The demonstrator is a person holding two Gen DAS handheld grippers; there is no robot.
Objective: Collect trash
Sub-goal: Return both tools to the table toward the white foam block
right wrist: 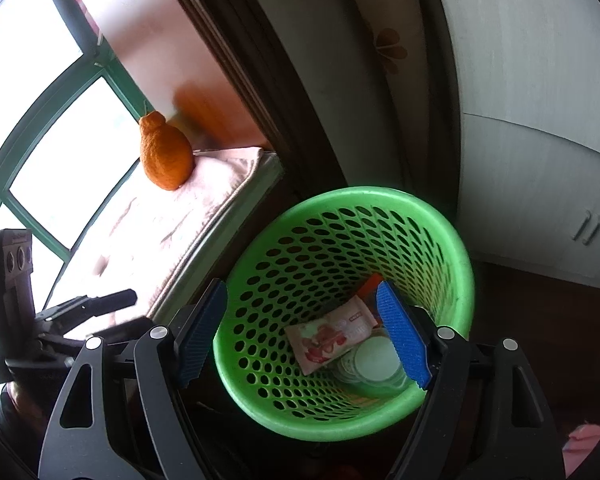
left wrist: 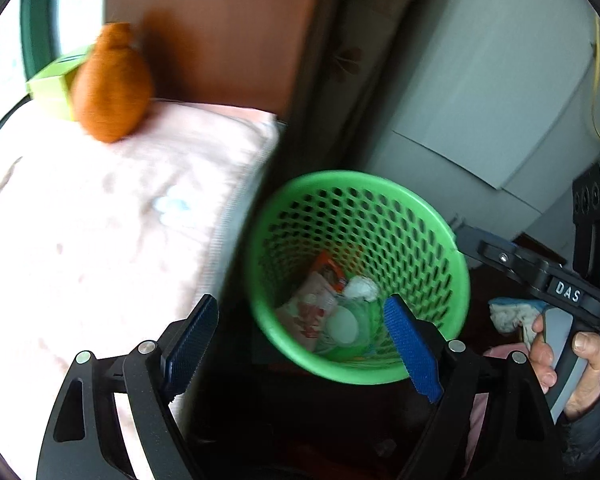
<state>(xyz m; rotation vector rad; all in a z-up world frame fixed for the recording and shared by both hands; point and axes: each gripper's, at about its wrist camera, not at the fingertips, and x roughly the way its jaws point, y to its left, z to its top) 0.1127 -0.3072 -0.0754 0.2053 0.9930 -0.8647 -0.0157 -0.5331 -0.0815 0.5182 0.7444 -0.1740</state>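
light: overexposed window [right wrist: 40,128] daylight | blur: left-wrist view smeared | edges: fisheye bending, dark vignette

Daylight pours through a green-framed window [right wrist: 40,128] beside a pink-covered bed [right wrist: 204,208]; white cupboards [right wrist: 540,160] stand on the dark floor [right wrist: 540,320].

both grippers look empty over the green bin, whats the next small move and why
Probably swing the left gripper back over the pink cloth to look for more trash. Both it and the right gripper are open and hold nothing, and the wrapper and lid already lie in the green bin. The orange fruit is likely not trash.
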